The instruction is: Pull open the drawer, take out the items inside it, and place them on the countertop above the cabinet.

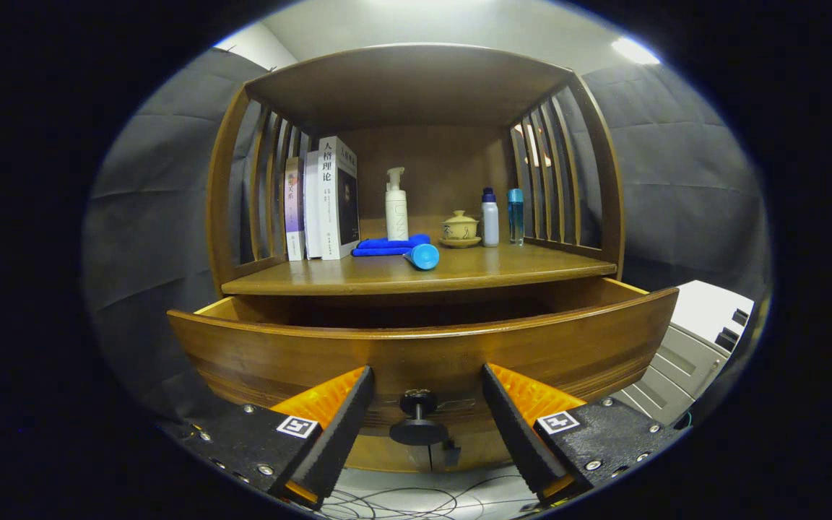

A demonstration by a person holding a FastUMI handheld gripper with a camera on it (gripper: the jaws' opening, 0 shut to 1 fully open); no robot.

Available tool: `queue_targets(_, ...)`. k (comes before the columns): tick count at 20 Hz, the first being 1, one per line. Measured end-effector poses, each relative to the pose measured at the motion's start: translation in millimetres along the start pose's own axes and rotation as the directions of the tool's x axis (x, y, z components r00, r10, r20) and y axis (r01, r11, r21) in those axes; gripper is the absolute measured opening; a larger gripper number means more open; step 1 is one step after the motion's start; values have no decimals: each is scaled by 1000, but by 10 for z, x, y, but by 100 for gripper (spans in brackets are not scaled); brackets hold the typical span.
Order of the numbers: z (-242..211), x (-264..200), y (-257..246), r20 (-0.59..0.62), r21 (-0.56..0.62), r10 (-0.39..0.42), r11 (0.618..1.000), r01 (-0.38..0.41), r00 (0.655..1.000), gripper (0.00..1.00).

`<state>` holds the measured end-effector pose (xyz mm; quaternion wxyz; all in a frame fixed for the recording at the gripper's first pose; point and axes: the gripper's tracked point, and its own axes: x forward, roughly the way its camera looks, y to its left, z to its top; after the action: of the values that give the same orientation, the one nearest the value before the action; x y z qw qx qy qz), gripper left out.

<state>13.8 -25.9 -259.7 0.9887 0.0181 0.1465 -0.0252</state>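
My tongs (427, 415) are spread either side of the knob (418, 419), touching nothing. The drawer (423, 347) stands pulled out below the worktop's (459, 278) front edge, its inside hidden. I'd lift above the front panel, then reach down

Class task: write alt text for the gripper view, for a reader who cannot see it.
A wooden drawer stands pulled open, its dark knob between the open tongs, which do not touch it. On the countertop above stand books, a pump bottle, a blue cloth, a lidded cup and two small bottles.
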Motion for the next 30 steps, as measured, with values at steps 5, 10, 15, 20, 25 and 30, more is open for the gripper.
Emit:
queue_targets(5,54,377,0,20,5,6,1000,-7,1000,95)
queue_targets(10,108,716,3,26,0,11,1000,-11,1000,95)
queue_targets(15,66,796,-11,3,42,8,999,-8,1000,95)
queue_targets(20,361,462,-165,37,-42,46,998,-44,998,96)
queue_targets(25,1384,-40,-498,168,-59,57,997,-48,984,96)
queue_targets(30,2461,-343,-571,237,-72,51,997,-35,970,96)
